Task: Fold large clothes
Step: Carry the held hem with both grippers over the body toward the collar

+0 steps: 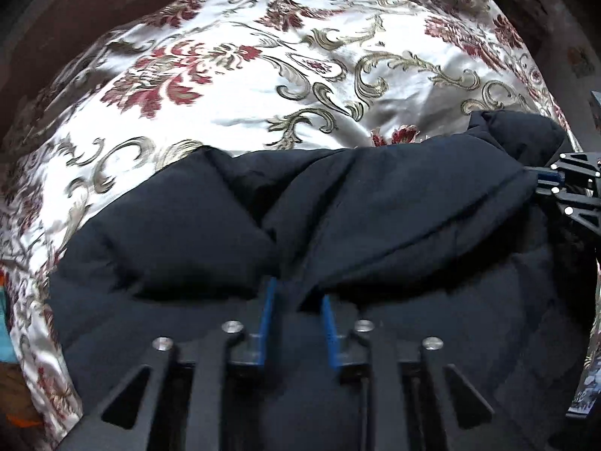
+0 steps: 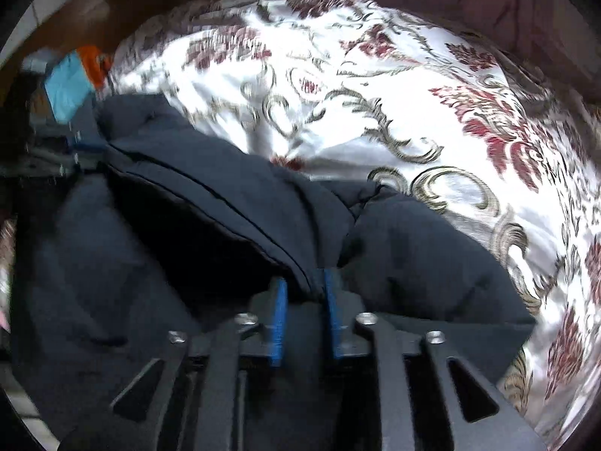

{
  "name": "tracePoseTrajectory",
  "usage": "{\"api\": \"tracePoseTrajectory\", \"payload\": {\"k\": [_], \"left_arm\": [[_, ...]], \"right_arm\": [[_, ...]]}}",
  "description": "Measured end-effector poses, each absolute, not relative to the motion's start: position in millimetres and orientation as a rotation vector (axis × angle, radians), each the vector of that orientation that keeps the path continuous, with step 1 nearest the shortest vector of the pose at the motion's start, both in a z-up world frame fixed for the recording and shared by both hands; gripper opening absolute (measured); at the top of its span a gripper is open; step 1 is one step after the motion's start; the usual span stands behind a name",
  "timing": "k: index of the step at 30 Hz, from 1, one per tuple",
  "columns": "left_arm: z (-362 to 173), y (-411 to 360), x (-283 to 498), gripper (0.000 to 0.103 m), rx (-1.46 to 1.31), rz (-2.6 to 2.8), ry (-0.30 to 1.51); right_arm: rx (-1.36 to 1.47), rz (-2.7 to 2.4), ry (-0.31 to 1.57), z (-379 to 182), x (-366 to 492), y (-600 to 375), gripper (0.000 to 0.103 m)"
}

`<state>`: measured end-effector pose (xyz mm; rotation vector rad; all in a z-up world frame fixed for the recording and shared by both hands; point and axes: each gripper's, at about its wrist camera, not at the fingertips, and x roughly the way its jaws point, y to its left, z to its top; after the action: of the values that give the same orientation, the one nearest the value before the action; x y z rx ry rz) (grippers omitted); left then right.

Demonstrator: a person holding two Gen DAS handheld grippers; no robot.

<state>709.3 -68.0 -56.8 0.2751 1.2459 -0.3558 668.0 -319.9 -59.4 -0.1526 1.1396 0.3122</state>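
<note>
No writing is readable. The left gripper (image 1: 296, 297) and right gripper (image 2: 302, 285) stand apart over the dark padded jacket (image 1: 338, 203) on the floral bedspread (image 1: 233, 86).

Both wrist views: steeply down, close

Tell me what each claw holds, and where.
Nothing gripped: left claw and right claw stand parted over the dark jacket, its folded edge between the right pads.

Dark navy padded jacket (image 1: 338, 203) I'm working on, puffy and quilted, folded over itself in a thick creased roll, lying across the floral satin bedspread (image 1: 233, 86)
</note>
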Motion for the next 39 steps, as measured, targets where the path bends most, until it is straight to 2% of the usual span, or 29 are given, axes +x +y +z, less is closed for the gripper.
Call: {"api": "tracePoseTrajectory", "payload": {"k": [3,5,6,7,8,9,10,11,12,14,17,18,19,22,25,32,39], "left_arm": [[-36,-60,699,0.026,0.224,-0.387,1.217],[-22,-56,694,0.028,0.185,-0.41,1.18],[-13,-54,692,0.037,0.157,-0.425,1.152],[-4,-53,693,0.055,0.128,-0.434,1.121],[3,-53,695,0.064,0.099,-0.436,1.09],[6,-56,698,0.072,0.074,-0.432,1.063],[8,-57,702,0.072,0.047,-0.428,1.042],[10,-60,710,0.072,0.015,-0.428,1.037],[7,-66,722,0.072,-0.023,-0.425,1.056],[-5,-77,738,0.071,-0.033,-0.4,1.107],[-25,-89,753,0.069,-0.029,-0.4,1.172],[-32,-92,753,0.061,-0.029,-0.423,1.195],[-36,-94,753,0.047,-0.027,-0.453,1.21],[-48,-101,738,0.026,0.088,-0.527,1.238],[-61,-108,725,0.017,0.24,-0.587,1.272],[-87,-124,740,0.011,0.32,-0.53,1.383],[-111,-144,735,0.011,0.454,-0.471,1.355]], "right_arm": [[-0.066,0.354,1.084,-30,667,-330,0.049],[-0.032,0.36,1.054,-17,677,-336,0.05],[-0.008,0.353,1.049,-13,684,-337,0.05],[0.022,0.341,1.048,-12,691,-338,0.05],[0.066,0.326,1.054,-14,700,-339,0.05],[0.117,0.317,1.073,-18,709,-340,0.049],[0.18,0.312,1.106,-26,719,-341,0.049],[0.238,0.309,1.135,-35,726,-341,0.042],[0.276,0.307,1.146,-42,728,-338,0.03],[0.317,0.303,1.168,-56,727,-333,0.022],[0.309,0.353,1.23,-75,719,-317,0.017],[0.297,0.378,1.25,-79,715,-313,0.017],[0.275,0.404,1.274,-83,711,-308,0.017],[0.173,0.447,1.364,-101,701,-295,0.017],[0.187,0.443,1.425,-118,702,-295,0.017],[0.207,0.411,1.477,-152,717,-284,0.014],[0.157,0.382,1.443,-168,716,-267,0.011]]}}
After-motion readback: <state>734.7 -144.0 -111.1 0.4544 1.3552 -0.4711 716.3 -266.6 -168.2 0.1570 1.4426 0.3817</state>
